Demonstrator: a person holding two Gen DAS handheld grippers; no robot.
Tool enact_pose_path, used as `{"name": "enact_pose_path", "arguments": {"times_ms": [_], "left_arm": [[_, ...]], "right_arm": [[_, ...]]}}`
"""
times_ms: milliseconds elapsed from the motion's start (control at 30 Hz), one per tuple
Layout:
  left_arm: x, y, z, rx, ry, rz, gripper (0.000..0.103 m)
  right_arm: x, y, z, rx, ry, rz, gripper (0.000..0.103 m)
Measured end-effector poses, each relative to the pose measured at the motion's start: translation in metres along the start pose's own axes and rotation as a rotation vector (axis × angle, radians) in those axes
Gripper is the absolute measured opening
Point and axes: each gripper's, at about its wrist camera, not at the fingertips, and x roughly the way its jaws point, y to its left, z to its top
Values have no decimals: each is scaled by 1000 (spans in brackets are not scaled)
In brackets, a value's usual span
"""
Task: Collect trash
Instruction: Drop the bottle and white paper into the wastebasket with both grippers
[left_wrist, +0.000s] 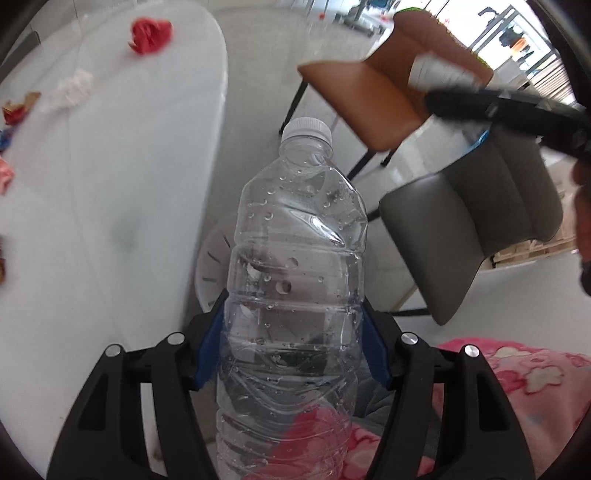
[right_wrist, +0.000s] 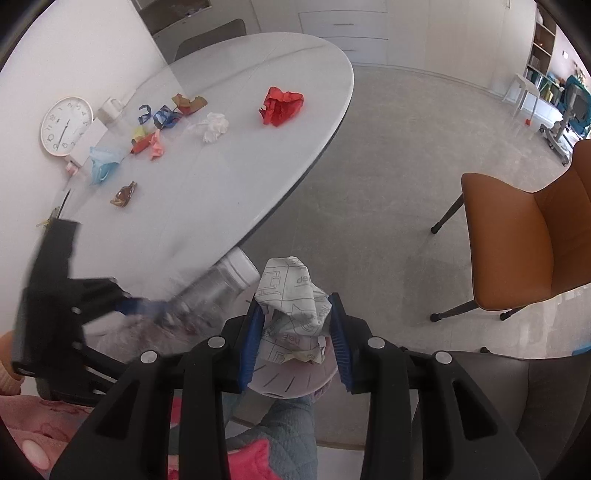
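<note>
My left gripper (left_wrist: 293, 336) is shut on a clear plastic bottle (left_wrist: 295, 280) with a white cap, held beyond the edge of the white oval table (left_wrist: 147, 184). In the right wrist view the left gripper (right_wrist: 140, 306) and the bottle (right_wrist: 218, 288) show blurred at the left. My right gripper (right_wrist: 295, 339) is shut on a crumpled printed paper wad (right_wrist: 295, 306), held over a white bin (right_wrist: 291, 380) below. The bin (left_wrist: 214, 266) also peeks out behind the bottle. On the table lie a red paper ball (right_wrist: 282, 105), a white tissue (right_wrist: 214, 125) and several coloured scraps (right_wrist: 162, 122).
An orange chair (right_wrist: 532, 240) stands on the floor to the right, a grey chair (left_wrist: 472, 229) nearer. A wall clock (right_wrist: 66, 125), a white mug (right_wrist: 110, 107) and a brown wrapper (right_wrist: 123, 194) are at the table's far left. Pink clothing (left_wrist: 517, 380) is below.
</note>
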Motion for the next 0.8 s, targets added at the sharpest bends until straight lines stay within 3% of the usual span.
{"name": "enact_pose_path", "arguments": {"times_ms": [100,167,333,533,733,800], "left_arm": [[18,-6,4,14,51,68,63],[20,-9,5,18,52,108,79],[5,-8,8,-15,17,127,87],[-44,14,2,-108,-69,184,90],[-104,51,-10,-242,-167,290,94],[-116,62,-12,-279,-188,316,94]], "right_arm": [[1,-2,-3,-20,0,20,37],[3,-3,-4,-28,4,32,37],[7,0,-5,-40,9,64,37],[10,7,-6,-66,19,97,37],[26,26,-13,-123,65,132,37],[34,32,-17,-142,87,141,42]]}}
